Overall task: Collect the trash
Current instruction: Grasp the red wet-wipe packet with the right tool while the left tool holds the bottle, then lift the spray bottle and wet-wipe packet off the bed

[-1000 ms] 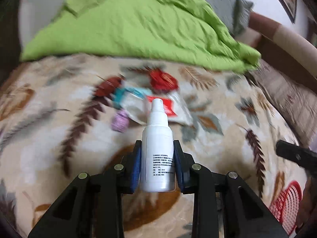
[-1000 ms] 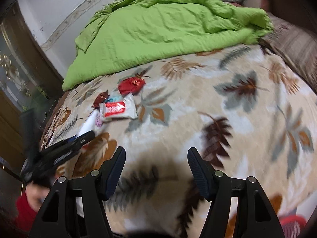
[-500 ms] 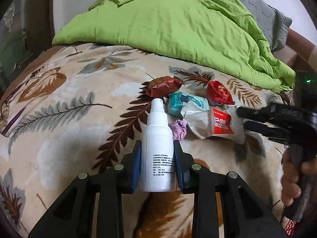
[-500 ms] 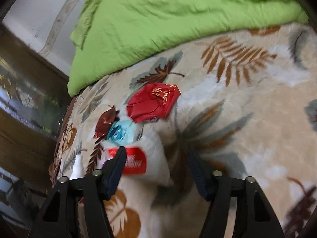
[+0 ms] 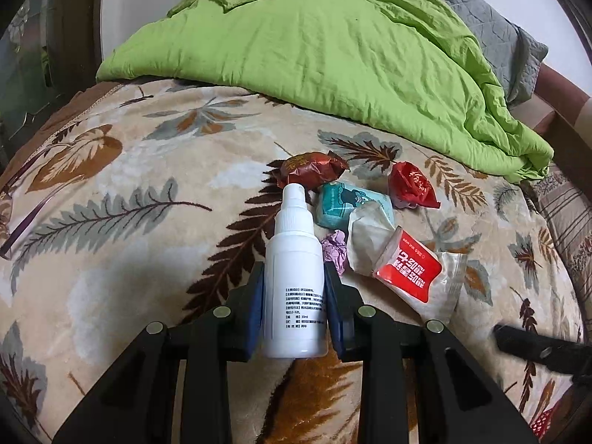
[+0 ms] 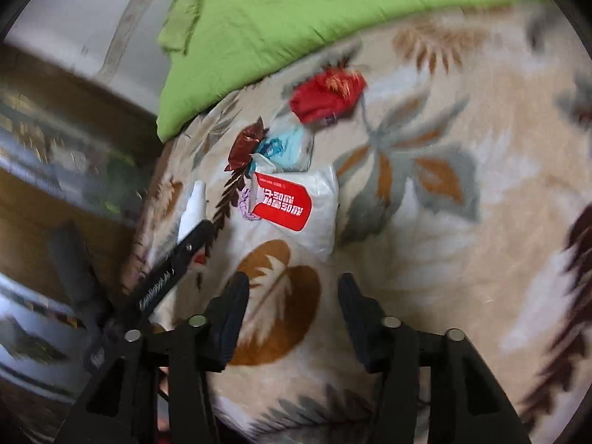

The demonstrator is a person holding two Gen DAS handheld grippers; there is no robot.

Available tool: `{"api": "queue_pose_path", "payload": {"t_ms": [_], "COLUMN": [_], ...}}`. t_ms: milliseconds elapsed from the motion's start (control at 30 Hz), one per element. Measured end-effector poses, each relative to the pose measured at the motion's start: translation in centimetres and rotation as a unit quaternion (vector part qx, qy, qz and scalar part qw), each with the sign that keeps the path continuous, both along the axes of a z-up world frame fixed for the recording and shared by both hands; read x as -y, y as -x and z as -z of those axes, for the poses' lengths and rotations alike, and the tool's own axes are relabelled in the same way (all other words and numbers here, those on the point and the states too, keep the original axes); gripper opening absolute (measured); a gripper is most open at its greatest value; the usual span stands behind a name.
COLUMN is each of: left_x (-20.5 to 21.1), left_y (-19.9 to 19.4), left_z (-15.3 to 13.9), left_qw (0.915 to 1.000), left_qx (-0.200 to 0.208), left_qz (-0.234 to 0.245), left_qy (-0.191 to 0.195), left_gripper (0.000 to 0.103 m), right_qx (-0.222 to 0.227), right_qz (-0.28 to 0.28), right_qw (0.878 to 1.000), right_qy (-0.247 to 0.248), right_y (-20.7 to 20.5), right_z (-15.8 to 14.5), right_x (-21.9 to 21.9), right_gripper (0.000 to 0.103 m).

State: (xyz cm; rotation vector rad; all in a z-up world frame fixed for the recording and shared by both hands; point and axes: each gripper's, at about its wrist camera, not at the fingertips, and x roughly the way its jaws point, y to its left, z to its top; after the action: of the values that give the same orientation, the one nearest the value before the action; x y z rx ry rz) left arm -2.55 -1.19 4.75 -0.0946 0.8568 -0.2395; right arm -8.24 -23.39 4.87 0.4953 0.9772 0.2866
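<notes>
My left gripper (image 5: 295,288) is shut on a white spray bottle (image 5: 295,281), held just above the leaf-patterned blanket (image 5: 129,222). Just beyond it lies a heap of trash: a brown wrapper (image 5: 314,173), a teal packet (image 5: 349,205), a crumpled red wrapper (image 5: 412,185), a pink paper ball (image 5: 336,249) and a white wipe packet with a red label (image 5: 403,270). My right gripper (image 6: 292,307) is open and empty, a short way in front of the wipe packet (image 6: 296,207). The bottle (image 6: 194,203) and the left gripper's fingers (image 6: 174,270) show at its left.
A rumpled green duvet (image 5: 333,48) lies across the back of the bed, with a grey pillow (image 5: 492,29) behind it. A dark wooden cabinet (image 6: 55,185) stands past the bed's left edge. A red basket (image 5: 542,421) shows at the lower right corner.
My right gripper has pulled back from the trash heap toward the near side, still open. My left gripper, still shut on the bottle, has moved closer to the heap.
</notes>
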Motion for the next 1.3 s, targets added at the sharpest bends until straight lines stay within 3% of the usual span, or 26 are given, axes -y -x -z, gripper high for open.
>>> {"api": "queue_pose_path", "payload": {"t_ms": [100, 167, 267, 400, 533, 567, 633, 733, 767, 800, 900, 967, 1100, 1300], "left_x": [-0.2, -0.7, -1.9, -2.8, -2.4, -2.3, -2.1, -1.8, -1.6, -1.4, -0.6, -0.1, 0.7, 1.4], "left_y": [-0.1, -0.2, -0.5, -1.0, -1.4, -1.4, -1.4, -1.3, -1.3, -1.3, -1.1, -0.8, -0.2, 0.5], "left_z": [-0.1, -0.1, 0.0, 0.2, 0.2, 0.2, 0.2, 0.1, 0.1, 0.1, 0.0, -0.1, -0.3, -0.4], "left_qw": [1.0, 0.9999, 0.9994, 0.9988, 0.9989, 0.9991, 0.9993, 0.9995, 0.9996, 0.9996, 0.9998, 0.9996, 0.9988, 0.9974], "left_qx": [0.001, 0.002, -0.003, -0.004, -0.006, -0.005, -0.004, -0.001, 0.0, 0.002, 0.01, 0.016, 0.029, 0.042], "left_qz": [-0.006, -0.017, -0.034, -0.048, -0.045, -0.042, -0.038, -0.031, -0.03, -0.026, -0.015, -0.008, 0.001, 0.01], "left_qy": [0.001, 0.003, 0.007, 0.007, 0.007, 0.005, 0.003, 0.0, -0.001, -0.004, -0.013, -0.021, -0.039, -0.058], "left_gripper": [0.029, 0.029, 0.029, 0.029, 0.029, 0.029, 0.029, 0.029, 0.029, 0.029, 0.029, 0.029, 0.029, 0.029], "right_qx": [0.049, 0.084, 0.083, 0.09, 0.07, 0.063, 0.048, 0.041, 0.037, 0.036, 0.023, 0.022, 0.029, 0.064], "right_qz": [-0.054, -0.091, -0.162, -0.247, -0.277, -0.278, -0.278, -0.236, -0.211, -0.193, -0.105, -0.074, -0.016, 0.056], "right_qw": [0.993, 0.979, 0.956, 0.908, 0.89, 0.892, 0.899, 0.922, 0.935, 0.944, 0.976, 0.986, 0.991, 0.989], "right_qy": [0.09, 0.164, 0.229, 0.327, 0.354, 0.352, 0.335, 0.305, 0.284, 0.266, 0.19, 0.149, 0.127, 0.124], "right_y": [-1.4, -2.8, -4.9, -6.5, -8.1, -8.5, -8.8, -8.7, -8.5, -8.2, -6.4, -4.8, -1.4, 1.5], "right_z": [-2.3, -2.8, -1.7, 0.2, 1.9, 2.4, 3.1, 2.6, 2.3, 2.0, 1.2, 0.9, 0.2, 0.5], "right_x": [-1.9, -3.7, -5.8, -8.4, -9.3, -9.3, -9.0, -7.8, -6.9, -6.3, -3.9, -3.1, -2.8, -2.5], "right_gripper": [0.082, 0.082, 0.082, 0.082, 0.082, 0.081, 0.057, 0.053, 0.053, 0.046, 0.045, 0.045, 0.044, 0.044]}}
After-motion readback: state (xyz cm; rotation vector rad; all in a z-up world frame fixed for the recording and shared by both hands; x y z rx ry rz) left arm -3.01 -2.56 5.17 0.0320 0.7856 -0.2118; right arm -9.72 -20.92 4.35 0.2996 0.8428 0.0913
